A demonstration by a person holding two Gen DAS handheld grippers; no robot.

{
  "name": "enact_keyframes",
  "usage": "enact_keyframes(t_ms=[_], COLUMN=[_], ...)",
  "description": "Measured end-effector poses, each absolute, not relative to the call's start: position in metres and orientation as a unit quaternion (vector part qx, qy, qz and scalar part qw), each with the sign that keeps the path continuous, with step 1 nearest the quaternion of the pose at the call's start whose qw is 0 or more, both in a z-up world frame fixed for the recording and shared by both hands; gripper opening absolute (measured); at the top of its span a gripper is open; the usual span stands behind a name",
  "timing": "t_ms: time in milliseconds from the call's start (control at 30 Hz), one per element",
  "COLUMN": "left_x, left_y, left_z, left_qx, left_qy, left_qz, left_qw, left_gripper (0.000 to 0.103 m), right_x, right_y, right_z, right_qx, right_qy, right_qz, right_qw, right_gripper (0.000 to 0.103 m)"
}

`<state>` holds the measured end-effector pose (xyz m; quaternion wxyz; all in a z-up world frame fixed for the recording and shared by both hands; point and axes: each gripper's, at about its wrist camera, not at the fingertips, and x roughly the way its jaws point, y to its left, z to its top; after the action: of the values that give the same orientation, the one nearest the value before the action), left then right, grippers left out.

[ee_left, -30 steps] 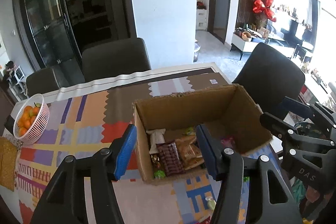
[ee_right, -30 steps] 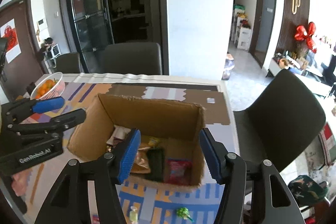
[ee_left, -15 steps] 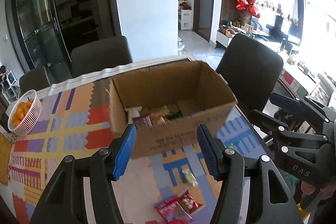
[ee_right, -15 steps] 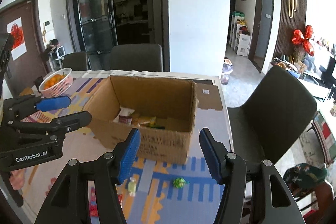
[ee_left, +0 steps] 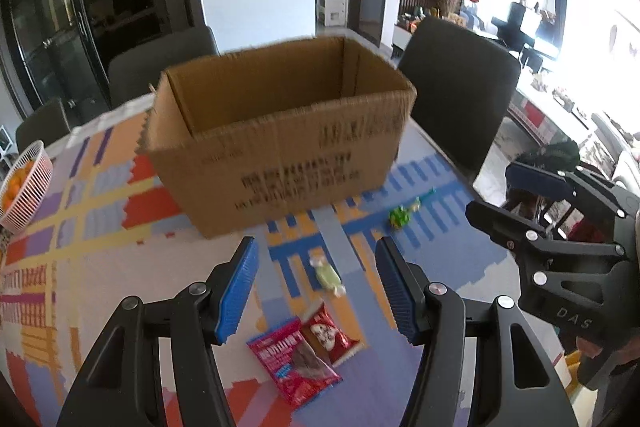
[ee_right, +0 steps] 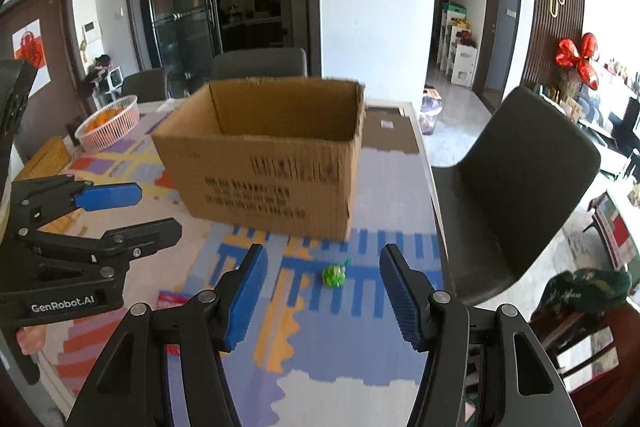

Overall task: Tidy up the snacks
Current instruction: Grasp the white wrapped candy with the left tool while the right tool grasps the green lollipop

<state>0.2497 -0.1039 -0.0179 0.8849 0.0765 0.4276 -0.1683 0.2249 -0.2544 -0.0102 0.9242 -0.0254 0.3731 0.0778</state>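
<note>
A brown cardboard box stands open on the patterned table; it also shows in the right wrist view. Its inside is hidden from this low angle. In front of it lie a pale green wrapped candy, a green crinkled candy, a pink-red snack packet and a darker red packet. My left gripper is open and empty, low above the pale candy. My right gripper is open and empty, just short of the green candy.
A white basket of oranges sits at the table's left. Dark chairs stand behind the box and at the right edge. The table's right edge runs close to the box.
Both grippers have pulled back from over the box and dropped low towards the near table. The box's contents have gone out of sight and the loose snacks in front have come into view.
</note>
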Motion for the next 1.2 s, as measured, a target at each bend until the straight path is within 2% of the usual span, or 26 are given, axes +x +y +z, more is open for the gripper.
enact_keyframes(t_ms=[500,1067,1200], left_x=[0.262,0.292,0.296], left_y=[-0.106,-0.116,-0.119], left_z=[-0.084,-0.131,-0.135], left_qx=[0.071,0.044,0.047], left_qy=[0.48,0.527,0.527], left_qz=[-0.177,-0.159,-0.156], left_qw=[0.857,0.834,0.834], left_gripper=[0.059,0.051,0.045], right_x=[0.234,0.279,0.287], right_y=[-0.258,-0.264,-0.264], right_z=[-0.069,-0.118,-0.122], right_qx=[-0.021,0.026,0.031], right_qy=[0.426,0.472,0.472], right_qz=[0.072,0.076,0.074], right_qw=[0.902,0.878,0.878], right_gripper=[0.059,0.059,0.059])
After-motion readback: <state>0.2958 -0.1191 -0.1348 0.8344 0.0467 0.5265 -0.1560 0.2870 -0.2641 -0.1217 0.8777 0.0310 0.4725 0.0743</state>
